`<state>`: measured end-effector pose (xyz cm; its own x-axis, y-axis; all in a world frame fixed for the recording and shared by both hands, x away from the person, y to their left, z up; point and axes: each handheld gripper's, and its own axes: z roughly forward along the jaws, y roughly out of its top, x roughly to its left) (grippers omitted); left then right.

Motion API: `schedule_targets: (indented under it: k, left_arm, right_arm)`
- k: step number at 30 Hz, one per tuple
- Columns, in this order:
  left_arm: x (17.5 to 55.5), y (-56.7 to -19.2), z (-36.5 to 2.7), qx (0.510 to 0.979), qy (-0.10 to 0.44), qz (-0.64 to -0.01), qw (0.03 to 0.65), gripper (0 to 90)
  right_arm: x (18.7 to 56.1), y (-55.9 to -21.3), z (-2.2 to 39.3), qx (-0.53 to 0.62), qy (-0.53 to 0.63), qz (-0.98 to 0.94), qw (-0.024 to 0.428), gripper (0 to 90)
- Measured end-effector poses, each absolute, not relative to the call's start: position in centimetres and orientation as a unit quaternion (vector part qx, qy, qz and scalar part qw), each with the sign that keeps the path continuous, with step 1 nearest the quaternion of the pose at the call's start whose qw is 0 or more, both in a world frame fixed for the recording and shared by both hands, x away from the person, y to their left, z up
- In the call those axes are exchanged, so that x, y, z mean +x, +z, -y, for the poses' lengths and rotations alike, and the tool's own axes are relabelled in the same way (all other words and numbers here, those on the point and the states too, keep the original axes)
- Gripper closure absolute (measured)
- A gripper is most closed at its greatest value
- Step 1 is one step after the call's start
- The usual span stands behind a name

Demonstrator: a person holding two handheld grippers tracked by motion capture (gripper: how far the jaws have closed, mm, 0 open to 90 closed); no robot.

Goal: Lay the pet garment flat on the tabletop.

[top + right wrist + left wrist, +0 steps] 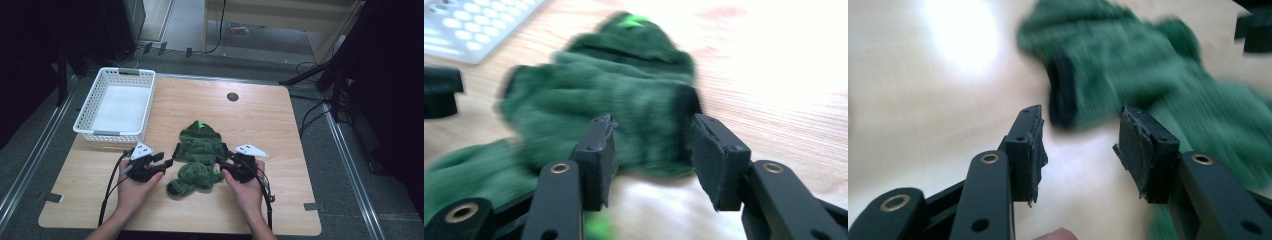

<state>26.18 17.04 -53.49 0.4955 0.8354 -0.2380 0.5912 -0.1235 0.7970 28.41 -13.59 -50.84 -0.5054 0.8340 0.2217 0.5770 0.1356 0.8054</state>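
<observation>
A small dark green fleece garment (200, 145) with a hood lies crumpled at the middle of the wooden table (280, 120). My left gripper (167, 162) sits at its left edge, held in a hand, jaws open and empty. In the left gripper view the garment (1128, 60) and its dark cuff (1060, 92) lie just beyond the open left gripper (1082, 120). My right gripper (222, 161) sits at the garment's right edge. In the right gripper view the open right gripper (651, 127) faces the garment (599, 95), and its pads do not press on the fleece.
A white perforated basket (112, 132) stands empty at the table's back left, its corner (469, 25) also in the right gripper view. A round dark grommet (232, 97) sits near the far edge. Cables trail from both grippers toward the front edge.
</observation>
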Motion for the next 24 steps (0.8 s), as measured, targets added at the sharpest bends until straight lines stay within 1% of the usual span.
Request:
schedule_targets:
  k: [1,3,4,5,6,7,8,9,10,11,12,13,14,15,20,24]
  left_arm:
    - [25.4,-53.8,-17.3,0.741,0.129,-0.477,0.455,53.5]
    - [24.2,-54.3,-17.5,0.745,0.114,-0.472,0.457,54.1]
    - [23.8,-54.5,-17.5,0.752,0.101,-0.465,0.456,54.1]
    - [23.6,-54.6,-17.4,0.753,0.096,-0.462,0.459,54.1]
    - [23.4,-54.7,-17.2,0.758,0.094,-0.457,0.457,54.1]
    - [23.2,-54.8,-17.0,0.761,0.096,-0.453,0.454,55.0]
    - [23.1,-55.0,-16.6,0.767,0.099,-0.448,0.449,56.5]
    - [23.0,-55.2,-16.4,0.775,0.099,-0.441,0.442,59.0]
    - [22.9,-55.2,-16.1,0.782,0.099,-0.43,0.44,63.7]
    - [22.9,-55.1,-15.9,0.79,0.1,-0.419,0.436,69.5]
    - [22.8,-55.1,-15.8,0.796,0.101,-0.413,0.43,74.2]
    - [22.8,-55.2,-15.7,0.799,0.098,-0.408,0.43,81.6]
    - [22.8,-55.2,-15.6,0.803,0.098,-0.406,0.425,87.3]
    - [22.8,-55.3,-15.5,0.804,0.102,-0.406,0.422,89.7]
    - [23.0,-55.4,-15.6,0.803,0.095,-0.411,0.422,90.0]
    - [23.0,-55.4,-15.6,0.802,0.094,-0.412,0.423,90.0]
  right_arm:
    - [28.4,-50.8,13.6,0.477,0.453,-0.74,0.142,51.0]
    - [27.1,-50.2,12.3,0.44,0.473,-0.754,0.123,49.6]
    - [26.5,-50.0,11.7,0.423,0.481,-0.76,0.107,48.3]
    - [25.8,-50.0,10.3,0.394,0.488,-0.775,0.078,45.2]
    - [25.8,-50.0,10.3,0.394,0.488,-0.775,0.078,45.2]
    - [25.6,-50.1,9.6,0.385,0.485,-0.782,0.068,43.7]
    - [25.4,-50.4,8.9,0.375,0.478,-0.792,0.069,42.8]
    - [25.4,-50.8,8.2,0.368,0.464,-0.802,0.079,44.9]
    - [25.3,-51.2,7.7,0.364,0.448,-0.811,0.093,51.7]
    - [25.1,-51.7,7.3,0.362,0.435,-0.817,0.111,62.9]
    - [24.9,-51.9,7.2,0.367,0.423,-0.817,0.137,76.5]
    - [24.8,-52.1,7.4,0.374,0.417,-0.814,0.151,83.7]
    - [24.8,-52.1,7.8,0.379,0.423,-0.811,0.142,87.8]
    - [24.7,-52.0,8.3,0.384,0.428,-0.806,0.141,88.8]
    - [24.4,-51.4,11.9,0.423,0.429,-0.781,0.163,89.3]
    - [24.1,-51.8,15.4,0.486,0.421,-0.75,0.152,87.4]
